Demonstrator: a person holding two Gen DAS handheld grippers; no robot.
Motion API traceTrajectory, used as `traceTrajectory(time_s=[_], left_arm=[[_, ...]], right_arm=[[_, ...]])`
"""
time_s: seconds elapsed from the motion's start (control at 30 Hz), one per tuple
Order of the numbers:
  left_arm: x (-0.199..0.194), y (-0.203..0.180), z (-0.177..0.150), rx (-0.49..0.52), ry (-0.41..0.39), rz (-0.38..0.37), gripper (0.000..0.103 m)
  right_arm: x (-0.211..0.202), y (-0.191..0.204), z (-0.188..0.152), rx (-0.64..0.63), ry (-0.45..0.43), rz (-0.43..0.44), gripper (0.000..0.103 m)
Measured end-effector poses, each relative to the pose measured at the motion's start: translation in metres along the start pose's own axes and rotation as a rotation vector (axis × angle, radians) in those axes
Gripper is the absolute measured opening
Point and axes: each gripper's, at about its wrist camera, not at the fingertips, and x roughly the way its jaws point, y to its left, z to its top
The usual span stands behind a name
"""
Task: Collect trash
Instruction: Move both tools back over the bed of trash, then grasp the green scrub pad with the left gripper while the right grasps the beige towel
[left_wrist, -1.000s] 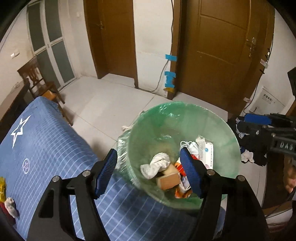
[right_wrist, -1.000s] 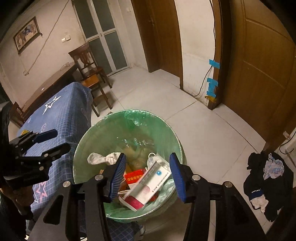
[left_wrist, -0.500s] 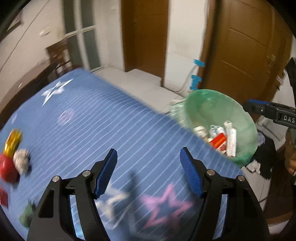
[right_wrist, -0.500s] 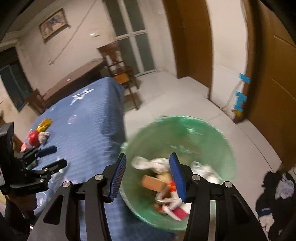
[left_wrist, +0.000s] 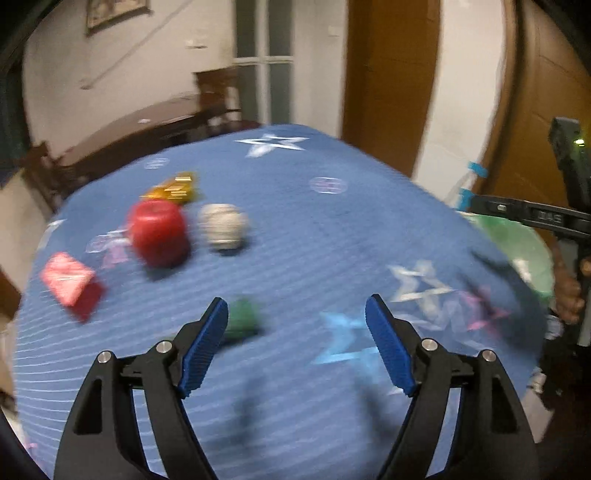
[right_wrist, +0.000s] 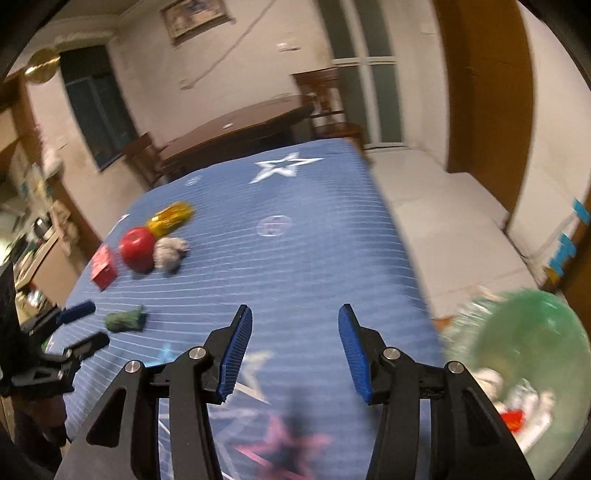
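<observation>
Trash lies scattered across the blue star-printed tablecloth (left_wrist: 317, 240), and both views are smeared with motion blur. Out on the far left sits a cluster: a red apple (left_wrist: 159, 238), a crumpled whitish wad (left_wrist: 223, 230) just beside it on the right, a gold foil wrapper (left_wrist: 173, 188) just behind them, and a small red box (left_wrist: 70, 284) off to the left, apart from the apple. Closer in, a crumpled green scrap (left_wrist: 242, 321) sits just beside the left gripper's near-side finger. The left gripper (left_wrist: 297, 345) hangs over the cloth with its blue pads spread wide, nothing between them. The right gripper (right_wrist: 293, 350) is likewise spread wide and empty above the cloth's near end, over a pink star print. From the right wrist view the same cluster shows at the left, the apple (right_wrist: 137, 247) touching the wad (right_wrist: 170, 253), and the left gripper's blue-tipped fingers (right_wrist: 77, 312) reach in just beside the green scrap (right_wrist: 125, 320). The green-lined trash bin (right_wrist: 524, 365) stands off the table's right edge, holding white and red litter. A dark wooden table (right_wrist: 236, 129) and a chair stand behind.
</observation>
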Motion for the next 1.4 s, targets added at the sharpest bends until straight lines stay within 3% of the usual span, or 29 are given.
traceTrajectory(time_s=[0.13,0.3,0.4,0.53,0.67,0.73,0.8,0.83,0.9,0.93,1.03,1.17,1.4], left_arm=[[0.002,0.047,-0.006,0.051,0.009,-0.031,0.074],[0.016,0.076,-0.016,0.222,0.025,-0.061,0.074],[0.023,0.078,-0.020,0.316,0.019,-0.117,0.074],[0.041,0.064,-0.021,0.411,0.032,-0.169,0.074],[0.060,0.052,-0.027,0.483,0.069,-0.163,0.074],[0.064,0.056,-0.024,0.456,0.063,-0.178,0.075],[0.068,0.061,-0.020,0.432,0.062,-0.167,0.069],[0.070,0.065,-0.018,0.408,0.067,-0.177,0.058],[0.073,0.069,-0.015,0.375,0.075,-0.189,0.042],[0.074,0.070,-0.013,0.361,0.079,-0.187,0.033],[0.072,0.065,-0.014,0.364,0.076,-0.182,0.019],[0.065,0.056,-0.018,0.359,0.078,-0.145,0.014],[0.018,0.052,-0.018,0.245,0.012,-0.061,0.014]], right_arm=[[0.036,0.054,0.015,-0.064,0.024,0.072,0.055],[0.089,0.117,0.040,-0.152,0.060,0.175,0.071],[0.120,0.145,0.052,-0.206,0.091,0.193,0.079],[0.163,0.171,0.065,-0.253,0.129,0.181,0.081],[0.191,0.192,0.070,-0.298,0.162,0.174,0.080],[0.201,0.196,0.069,-0.308,0.179,0.179,0.077],[0.211,0.203,0.068,-0.322,0.201,0.179,0.067],[0.216,0.206,0.067,-0.332,0.212,0.171,0.064],[0.225,0.209,0.065,-0.337,0.228,0.164,0.043],[0.229,0.210,0.064,-0.331,0.238,0.170,0.039],[0.228,0.207,0.059,-0.323,0.236,0.177,0.033],[0.210,0.198,0.057,-0.301,0.203,0.175,0.030],[0.126,0.161,0.045,-0.262,0.074,0.165,0.029]])
